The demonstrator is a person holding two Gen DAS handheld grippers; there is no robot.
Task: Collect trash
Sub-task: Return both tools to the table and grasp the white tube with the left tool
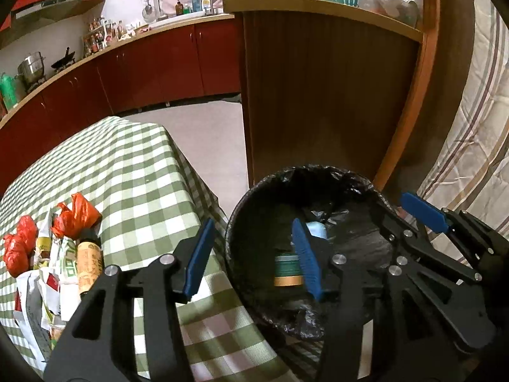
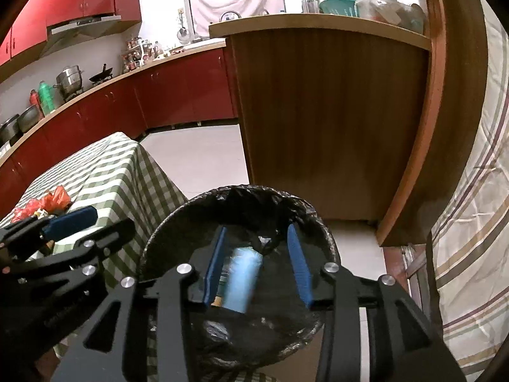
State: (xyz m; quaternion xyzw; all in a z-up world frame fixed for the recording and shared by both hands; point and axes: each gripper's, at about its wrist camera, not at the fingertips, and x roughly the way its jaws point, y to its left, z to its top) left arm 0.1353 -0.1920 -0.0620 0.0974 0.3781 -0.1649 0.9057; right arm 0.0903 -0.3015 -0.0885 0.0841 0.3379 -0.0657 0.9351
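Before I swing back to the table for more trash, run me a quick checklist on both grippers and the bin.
1. Left gripper empty: ok, jaws apart, nothing between.
2. Right gripper released: ok, pads clear of the light blue roll.
3. Blue roll inside the bin: looks ok; blurred, perhaps falling.
4. Black liner over the rim: ok.
5. Trash left on the checked tablecloth: not ok, red bags and wrappers remain.

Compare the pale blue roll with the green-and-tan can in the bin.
The pale blue roll is plain and one colour; the green-and-tan can is banded. The roll shows whole in the right wrist view; the can is partly hidden. Both are cylinders inside the black-lined bin.
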